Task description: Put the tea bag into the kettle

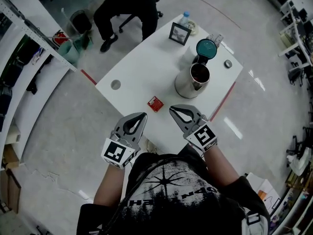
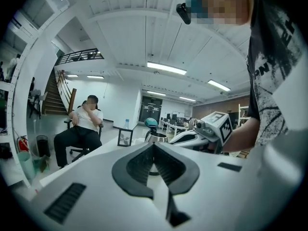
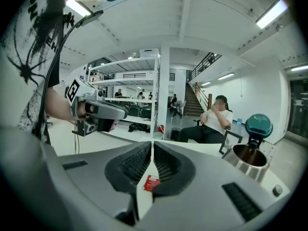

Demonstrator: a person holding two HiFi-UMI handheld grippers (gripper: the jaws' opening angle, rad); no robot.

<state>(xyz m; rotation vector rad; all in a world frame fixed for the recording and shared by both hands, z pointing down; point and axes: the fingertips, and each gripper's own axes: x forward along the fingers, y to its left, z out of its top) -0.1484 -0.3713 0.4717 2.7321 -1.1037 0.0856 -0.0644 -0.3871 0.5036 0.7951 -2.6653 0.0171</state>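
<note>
The tea bag (image 1: 155, 103) lies flat on the white desk (image 1: 132, 72), near the edge closest to the person holding the tongs. It is a small square red packet with a paler mark on its face, and the print is too small to read. It sits alone, apart from the kettle (image 1: 192, 81) and touched by neither pair of tongs. In the right gripper view the packet (image 3: 151, 182) shows on the desk through the gap below the closed jaws, beyond them and not between them.

The kettle is polished steel and stands upright farther back on the desk. Its teal lid (image 1: 207, 48) is swung open, and the inside looks dark, possibly liquid, though that is hard to judge from here.

The left tongs (image 1: 144, 114) hover over the near desk edge to the left of the tea bag, with their jaws together on nothing. The right tongs (image 1: 171, 108) hover just right of the tea bag, between it and the kettle, and their jaws are also closed and empty.

At the far end of the desk stand a dark picture frame (image 1: 180, 33) and a water bottle (image 1: 184, 17). Beyond them a person (image 1: 124, 6) sits on a chair.
</note>
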